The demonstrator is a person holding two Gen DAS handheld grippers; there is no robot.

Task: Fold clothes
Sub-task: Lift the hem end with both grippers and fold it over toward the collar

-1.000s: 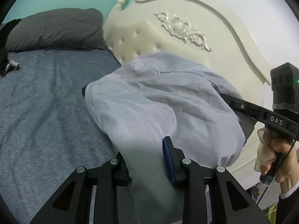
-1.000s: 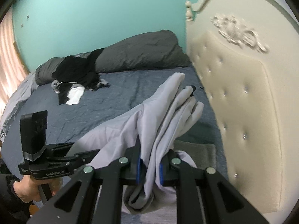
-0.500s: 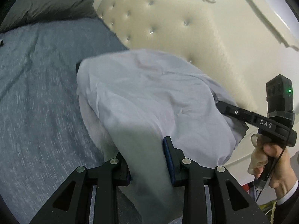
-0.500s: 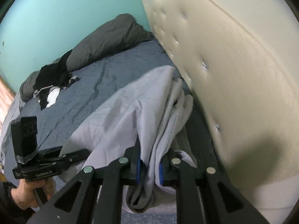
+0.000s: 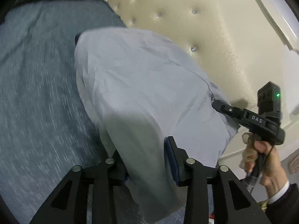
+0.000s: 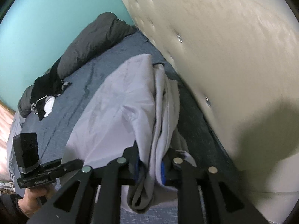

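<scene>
Lowering the pale lilac garment (image 5: 142, 85) onto the grey-blue bed (image 5: 37, 85) looks like the step in hand, with the cream tufted headboard (image 5: 214, 43) close behind it. To do it well, both ends should come down level so the fold edge lands straight, the cloth kept lightly taut between the two hands, and each release held off until the fabric rests on the bed, clear of the headboard, so nothing bunches.

In its own wrist view the left gripper (image 5: 145, 166) has a thick drape of cloth between its blue pads at 6 o'clock; the jaws have just been opening and stand moderately apart, the right pad looks clear of the fabric, and I cannot tell whether the left pad presses it.

The right gripper (image 6: 150, 166) has a bunched fold hanging through it; its jaws have just been opening too, stand narrowly apart, and the blue pads seem to touch the bunch on both sides.

A dark pillow (image 6: 93, 39) and a heap of black clothes (image 6: 46, 85) lie well apart toward 10 o'clock
</scene>
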